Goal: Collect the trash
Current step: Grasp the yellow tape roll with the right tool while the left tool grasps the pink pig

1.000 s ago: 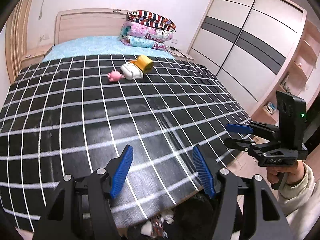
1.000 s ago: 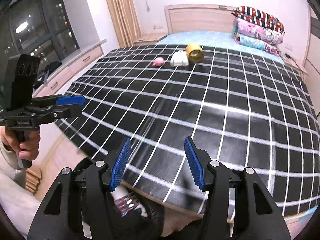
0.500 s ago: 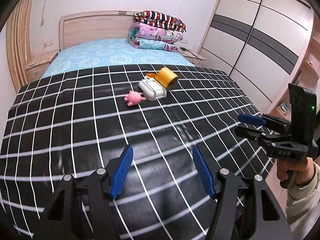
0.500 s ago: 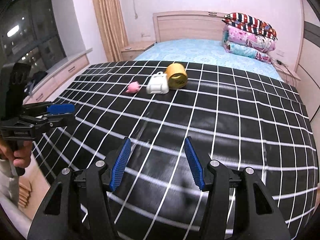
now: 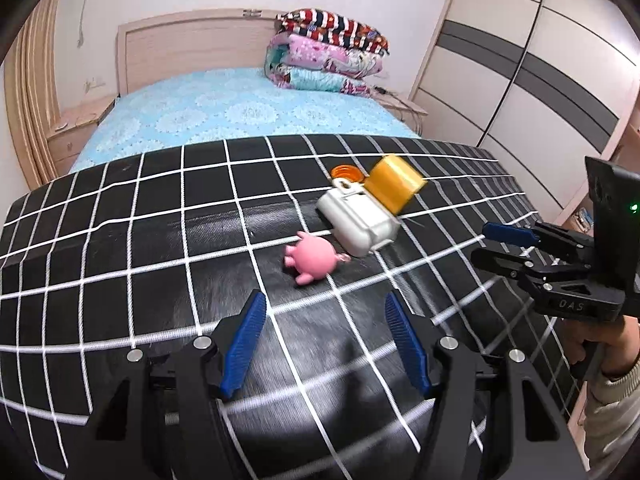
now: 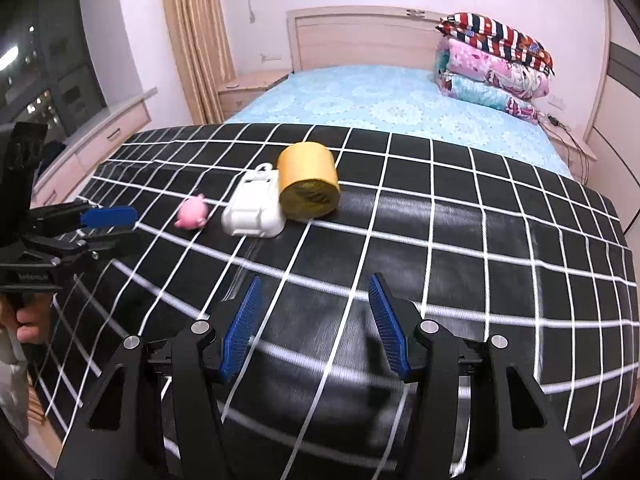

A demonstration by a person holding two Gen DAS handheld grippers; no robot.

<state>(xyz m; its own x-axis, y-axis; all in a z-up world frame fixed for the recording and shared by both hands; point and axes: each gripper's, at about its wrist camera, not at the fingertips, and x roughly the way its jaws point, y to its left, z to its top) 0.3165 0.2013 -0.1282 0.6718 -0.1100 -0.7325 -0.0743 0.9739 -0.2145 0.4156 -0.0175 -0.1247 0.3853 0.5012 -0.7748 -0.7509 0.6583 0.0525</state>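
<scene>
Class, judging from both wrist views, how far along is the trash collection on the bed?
Done: nothing looks collected. In hand: nothing; the left tool and right tool are both open and empty above the checked blanket. Left: the pink toy, white case, yellow tape roll and orange lid all lie ungrasped.

Three items lie together on the checked cover (image 6: 440,216) over the bed (image 6: 360,96): pig (image 6: 193,213) leftmost, case (image 6: 254,208) beside it, tape roll (image 6: 308,186) touching the case's right. Folded quilts (image 6: 494,66) are stacked behind, against the headboard (image 6: 360,36).
</scene>
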